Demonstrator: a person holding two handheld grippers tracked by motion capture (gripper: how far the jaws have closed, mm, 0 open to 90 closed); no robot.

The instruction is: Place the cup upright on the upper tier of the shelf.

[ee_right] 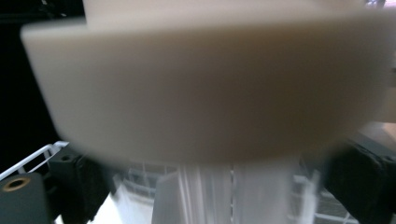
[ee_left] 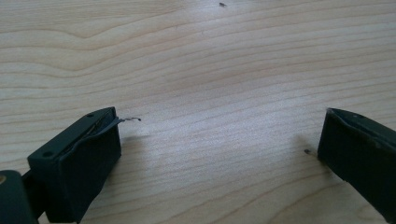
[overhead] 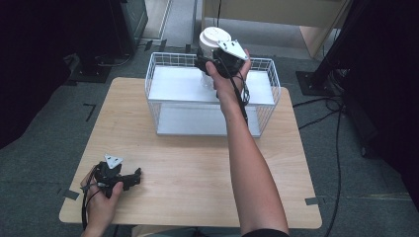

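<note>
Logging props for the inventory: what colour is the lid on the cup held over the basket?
White lid, clearest in the high view.

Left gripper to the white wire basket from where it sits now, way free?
Probably yes. The left gripper rests open near the table's front left corner; bare wood lies between it and the basket. The right gripper works at the far side.
</note>
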